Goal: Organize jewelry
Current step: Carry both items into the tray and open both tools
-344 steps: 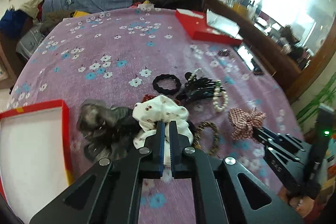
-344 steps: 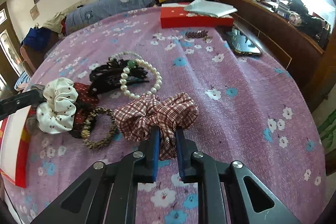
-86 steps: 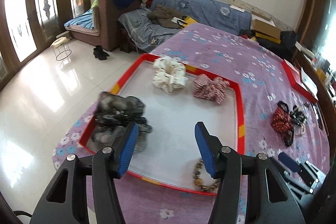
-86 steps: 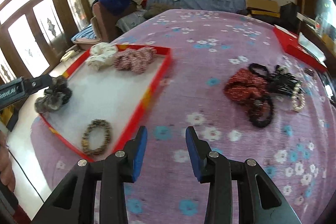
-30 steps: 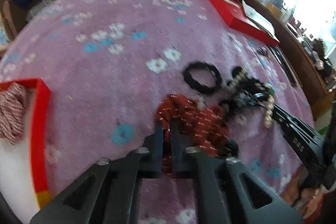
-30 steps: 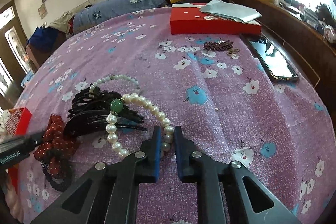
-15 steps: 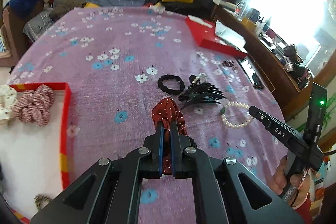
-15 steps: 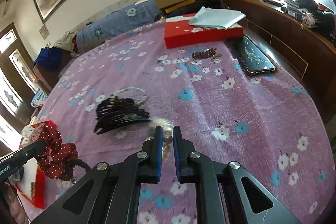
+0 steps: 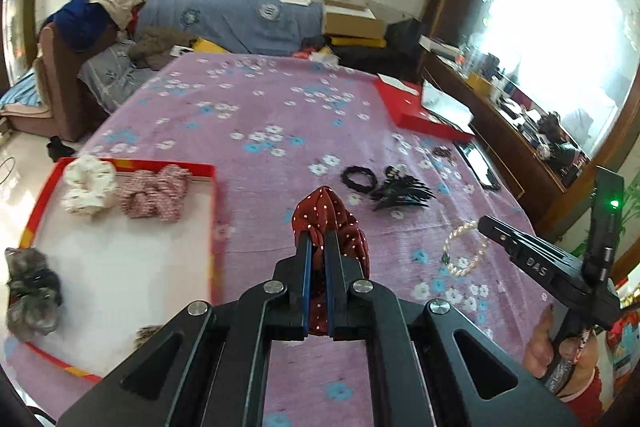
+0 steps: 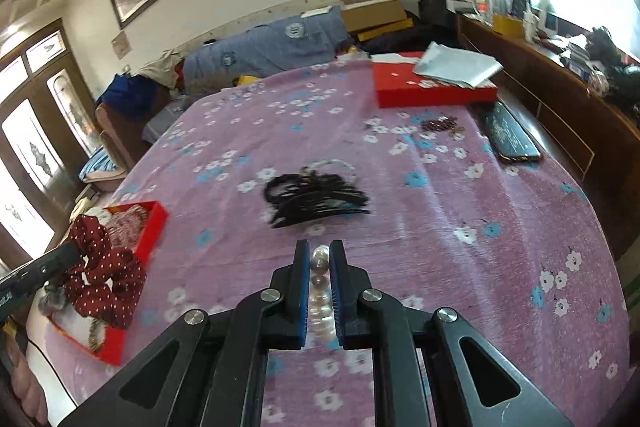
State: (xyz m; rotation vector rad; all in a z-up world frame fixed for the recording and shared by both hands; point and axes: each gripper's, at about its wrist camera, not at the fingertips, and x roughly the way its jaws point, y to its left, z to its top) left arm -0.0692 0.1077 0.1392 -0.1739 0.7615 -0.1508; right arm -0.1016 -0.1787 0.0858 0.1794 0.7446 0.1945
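- My left gripper (image 9: pixel 315 259) is clamped on the red dotted scrunchie (image 9: pixel 325 215), which bunches ahead of the tips and hangs clear of the cloth.
- The red tray (image 9: pixel 214 211) sits off to that gripper's left; I risk snagging the drooping fabric on its rim if I swing in low.
- The white scrunchie (image 9: pixel 86 185) and plaid scrunchie (image 9: pixel 154 191) crowd the tray's far side, so a careless drop could land on them.
- My right gripper (image 10: pixel 319 283) pinches the pearl bracelet (image 10: pixel 320 291) by a few beads; round beads may slip out.
- The black hair claws (image 10: pixel 316 201) lie just ahead, and the dangling loop could catch them.
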